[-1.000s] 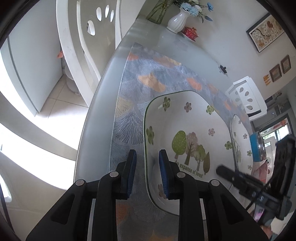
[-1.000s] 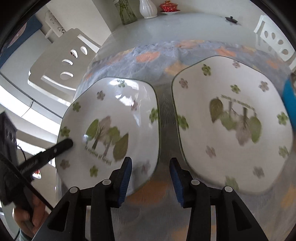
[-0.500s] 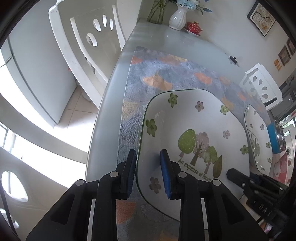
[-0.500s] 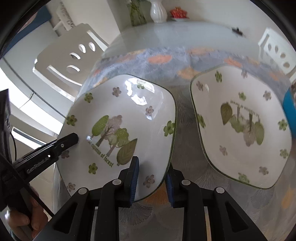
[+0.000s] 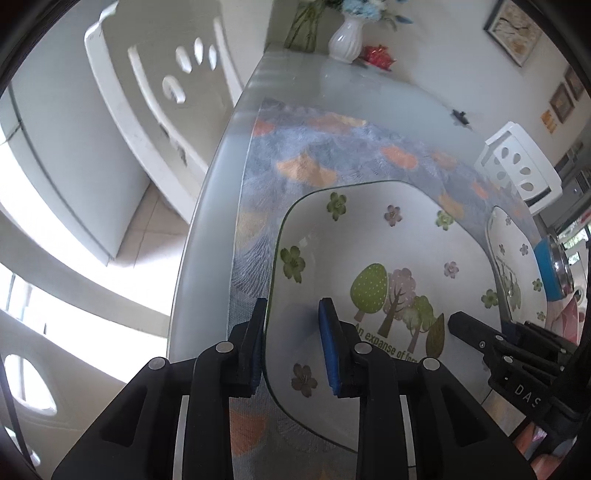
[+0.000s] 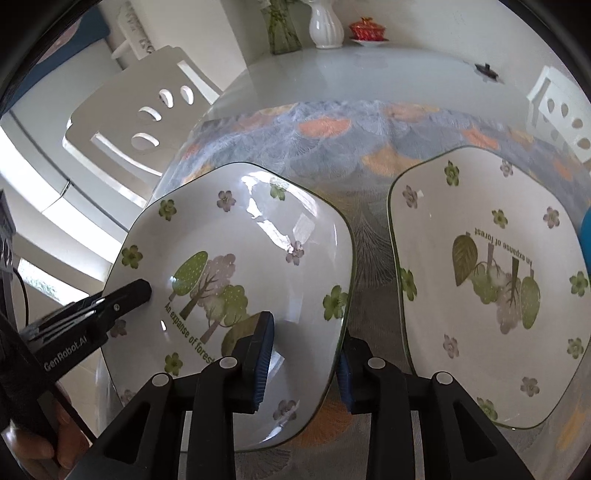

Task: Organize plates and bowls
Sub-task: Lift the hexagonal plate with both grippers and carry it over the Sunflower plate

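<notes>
A squarish white plate [image 5: 369, 240] [image 6: 251, 240] with printed trees and flowers is held between both grippers, tilted above the patterned runner [image 5: 314, 147]. My left gripper [image 5: 293, 347] is shut on its left rim, one pad under the edge and one on the face. My right gripper [image 6: 306, 358] grips the plate's right rim, which sits between its pads, and its jaws are opening slightly. Each gripper shows in the other's view: the left gripper [image 6: 125, 299] and the right gripper [image 5: 480, 339]. A second matching plate [image 6: 480, 295] [image 5: 513, 258] lies flat to the right.
A blue bowl [image 5: 546, 269] sits beyond the second plate. At the table's far end stand a white vase [image 6: 325, 26] and a red lidded dish [image 6: 367, 29]. White chairs [image 5: 173, 85] [image 5: 521, 173] flank the glass table [image 5: 207, 229]; its curved edge lies left.
The right gripper moved left from over the gap between the plates and closed on the left plate's right rim. The plate now tilts higher off the runner. The left gripper kept its hold.
</notes>
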The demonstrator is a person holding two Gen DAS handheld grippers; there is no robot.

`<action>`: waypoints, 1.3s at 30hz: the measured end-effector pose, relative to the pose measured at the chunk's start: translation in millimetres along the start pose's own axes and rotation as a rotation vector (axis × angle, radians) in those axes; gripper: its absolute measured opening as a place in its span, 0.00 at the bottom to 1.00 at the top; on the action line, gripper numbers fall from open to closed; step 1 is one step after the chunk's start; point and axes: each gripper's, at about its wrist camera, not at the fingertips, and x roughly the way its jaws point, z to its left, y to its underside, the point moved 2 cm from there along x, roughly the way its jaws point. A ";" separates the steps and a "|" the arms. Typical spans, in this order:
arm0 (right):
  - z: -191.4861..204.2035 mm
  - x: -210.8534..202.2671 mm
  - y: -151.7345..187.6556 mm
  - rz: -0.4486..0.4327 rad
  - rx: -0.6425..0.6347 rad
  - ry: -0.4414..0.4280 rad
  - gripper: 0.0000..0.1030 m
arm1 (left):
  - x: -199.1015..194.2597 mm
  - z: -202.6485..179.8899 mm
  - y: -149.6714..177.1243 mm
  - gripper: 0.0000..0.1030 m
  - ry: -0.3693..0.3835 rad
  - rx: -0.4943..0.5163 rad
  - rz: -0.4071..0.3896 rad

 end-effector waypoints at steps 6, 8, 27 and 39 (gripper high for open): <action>0.8 -13.5 2.3 -0.057 -0.047 -0.029 0.29 | -25.7 -1.2 -6.4 0.23 0.058 0.029 -0.096; 0.7 -15.4 3.5 -0.056 -0.044 -0.044 0.28 | -29.5 -0.8 -8.1 0.23 0.065 0.031 -0.101; 20.2 -144.6 36.2 -0.251 -0.133 -0.091 0.28 | -153.5 -29.0 29.7 0.23 0.081 0.032 -0.270; 9.4 -233.5 144.5 -0.254 -0.158 -0.121 0.28 | -235.7 -70.7 125.5 0.23 0.054 0.020 -0.325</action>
